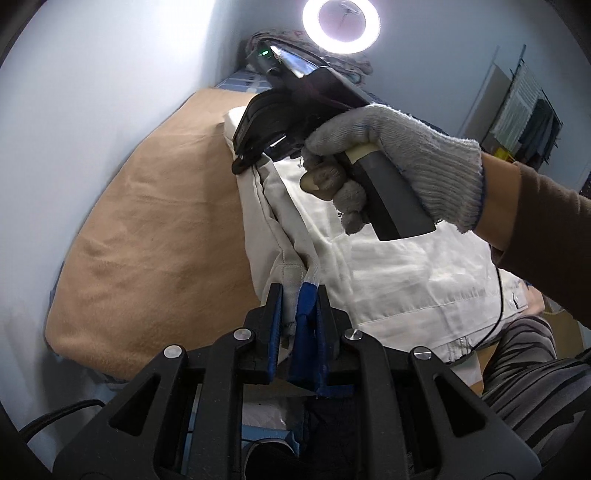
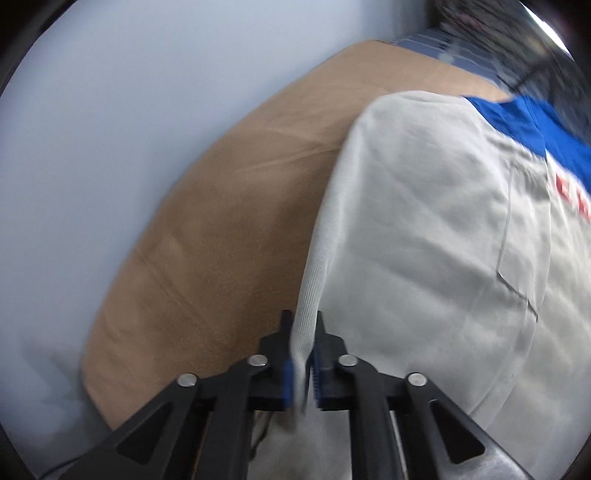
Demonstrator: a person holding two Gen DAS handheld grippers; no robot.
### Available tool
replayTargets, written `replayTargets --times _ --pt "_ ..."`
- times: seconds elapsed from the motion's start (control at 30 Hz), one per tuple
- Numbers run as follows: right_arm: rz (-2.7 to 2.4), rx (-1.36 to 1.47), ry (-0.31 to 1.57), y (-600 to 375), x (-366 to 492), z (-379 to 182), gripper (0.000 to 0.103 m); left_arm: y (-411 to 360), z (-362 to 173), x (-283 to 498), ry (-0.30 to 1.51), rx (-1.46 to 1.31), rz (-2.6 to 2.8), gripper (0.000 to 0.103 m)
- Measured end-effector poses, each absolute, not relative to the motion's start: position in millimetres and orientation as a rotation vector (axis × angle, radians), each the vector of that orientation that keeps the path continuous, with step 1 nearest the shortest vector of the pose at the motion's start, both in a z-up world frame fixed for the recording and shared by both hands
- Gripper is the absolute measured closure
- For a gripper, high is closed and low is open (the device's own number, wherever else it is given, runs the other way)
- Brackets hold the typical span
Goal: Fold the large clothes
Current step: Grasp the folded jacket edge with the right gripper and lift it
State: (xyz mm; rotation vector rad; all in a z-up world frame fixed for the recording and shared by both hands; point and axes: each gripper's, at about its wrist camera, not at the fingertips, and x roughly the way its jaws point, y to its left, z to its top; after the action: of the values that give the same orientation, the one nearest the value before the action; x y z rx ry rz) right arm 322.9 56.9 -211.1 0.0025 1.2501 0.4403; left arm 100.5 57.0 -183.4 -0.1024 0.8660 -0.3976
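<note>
A large pale grey-white garment [image 1: 388,266] lies on a tan blanket [image 1: 155,240]. My left gripper [image 1: 297,290] is shut on a bunched fold at the garment's near left edge, cloth pinched between its blue pads [image 1: 306,321]. Farther along the same edge, a gloved hand [image 1: 399,155] holds my right gripper [image 1: 243,162], its tip on the cloth. In the right wrist view, the right gripper [image 2: 302,321] is shut on the hem of the garment [image 2: 424,221], which drapes up to the right. The garment has a blue panel [image 2: 517,118] and red letters [image 2: 572,195].
A pale wall [image 2: 110,110] runs along the blanket's [image 2: 229,221] left side. A ring light [image 1: 341,26] glows above the far end, with a heap of fabric [image 1: 354,70] below it. The person's brown sleeve [image 1: 546,221] and a thin black cable [image 1: 495,325] cross the right.
</note>
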Motion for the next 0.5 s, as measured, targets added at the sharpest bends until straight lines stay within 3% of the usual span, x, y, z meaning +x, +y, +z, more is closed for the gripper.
replayTargets --times 0.5 --pt "0.508 0.431 1.027 -76.6 275.2 -190.0 0.1 1.9 -161.2 88.1 0.856 0.007 -0.522 0.089"
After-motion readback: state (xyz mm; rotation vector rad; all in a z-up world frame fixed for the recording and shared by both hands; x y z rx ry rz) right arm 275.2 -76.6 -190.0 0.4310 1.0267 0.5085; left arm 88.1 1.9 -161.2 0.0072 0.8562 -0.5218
